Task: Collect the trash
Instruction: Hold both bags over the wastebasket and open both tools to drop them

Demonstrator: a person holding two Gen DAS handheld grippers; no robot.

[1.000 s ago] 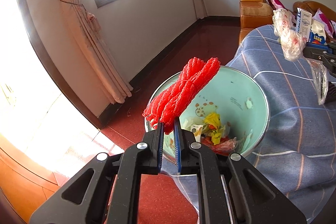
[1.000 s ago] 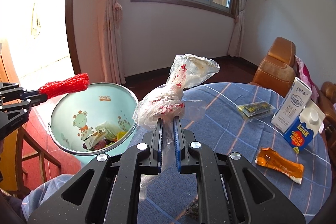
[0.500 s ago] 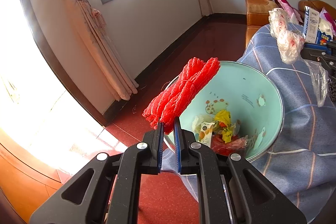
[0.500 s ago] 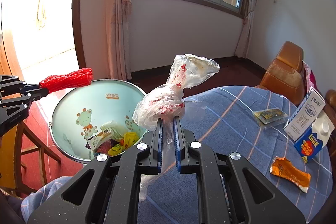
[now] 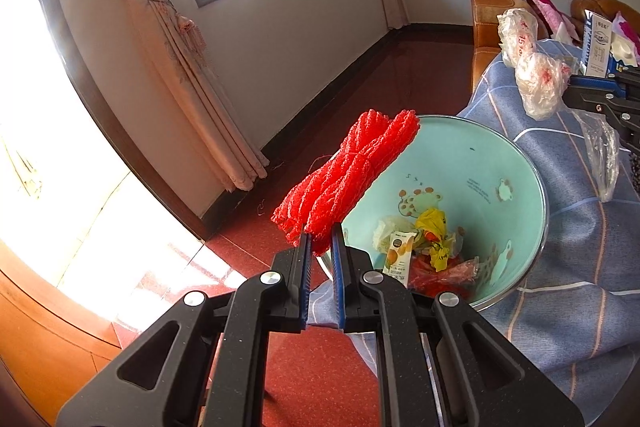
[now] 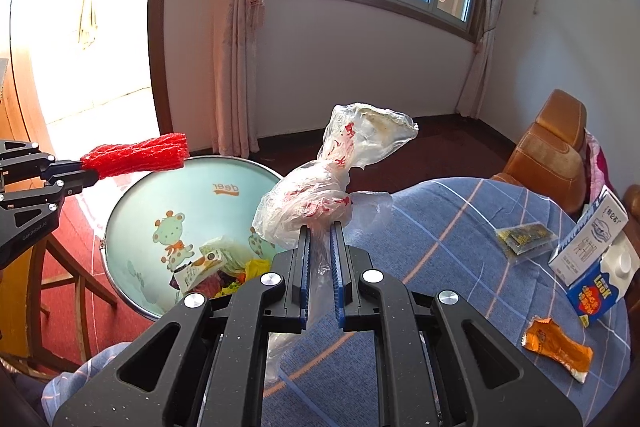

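My left gripper point(image 5: 321, 233) is shut on a bundle of red mesh netting point(image 5: 348, 175), which juts out over the near rim of a mint-green trash bin point(image 5: 476, 167) with cartoon animals inside. The bin holds wrappers and a small carton. My right gripper point(image 6: 320, 231) is shut on a crumpled clear plastic bag point(image 6: 320, 195) with red print, held above the table edge just right of the bin point(image 6: 224, 187). The left gripper point(image 6: 86, 173) with the red netting point(image 6: 138, 155) shows at the left of the right wrist view, and the right gripper point(image 5: 576, 95) with the bag point(image 5: 536, 83) at the right of the left wrist view.
A blue checked tablecloth point(image 6: 460, 227) covers the round table. On it lie an orange wrapper point(image 6: 556, 343), a dark snack packet point(image 6: 524, 239) and milk cartons point(image 6: 592, 259). An orange-brown sofa point(image 6: 548, 155) stands behind. A wooden chair point(image 6: 60, 287) sits left of the bin, on red floor point(image 5: 312, 367).
The right gripper has carried the plastic bag leftward toward the bin, so more of the bin's inside shows. The left gripper and red netting have barely moved.
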